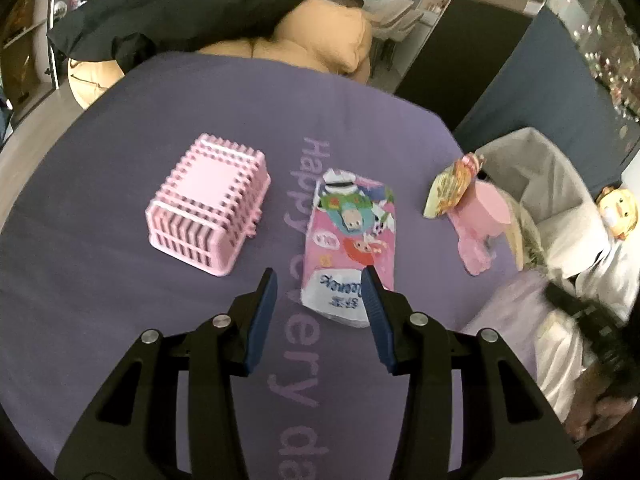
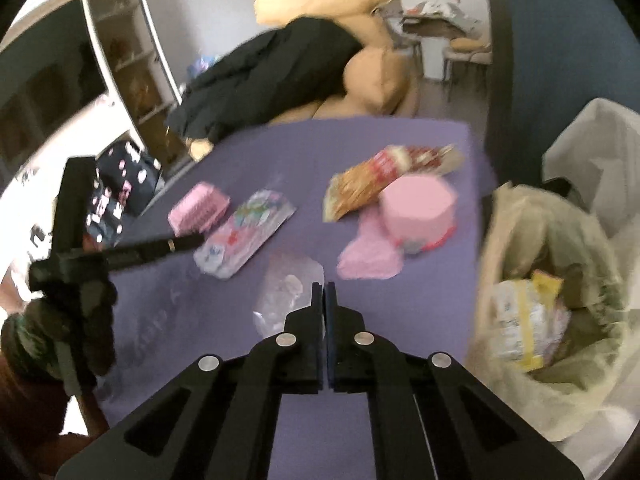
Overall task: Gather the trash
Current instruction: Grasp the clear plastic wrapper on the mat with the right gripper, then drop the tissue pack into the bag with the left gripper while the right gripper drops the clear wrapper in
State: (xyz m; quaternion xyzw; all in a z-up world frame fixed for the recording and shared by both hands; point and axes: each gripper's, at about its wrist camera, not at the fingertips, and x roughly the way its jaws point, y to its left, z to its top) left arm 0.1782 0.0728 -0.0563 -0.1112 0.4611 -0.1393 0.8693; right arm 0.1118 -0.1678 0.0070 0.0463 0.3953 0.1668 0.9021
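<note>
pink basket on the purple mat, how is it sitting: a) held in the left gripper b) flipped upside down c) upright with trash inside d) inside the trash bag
b: the pink basket shows its solid base on top, resting open-side down on the purple mat.

A purple cloth (image 1: 120,312) with pale lettering covers the bench. Behind it a tan beanbag (image 1: 332,36) slumps with a black garment (image 1: 180,12) draped over it. White open shelving (image 2: 124,52) stands at the left against a pale wall (image 2: 212,12), and a dark blue panel (image 1: 540,92) rises at the right beside a glass cabinet (image 1: 600,32). The light is soft and even.
</note>
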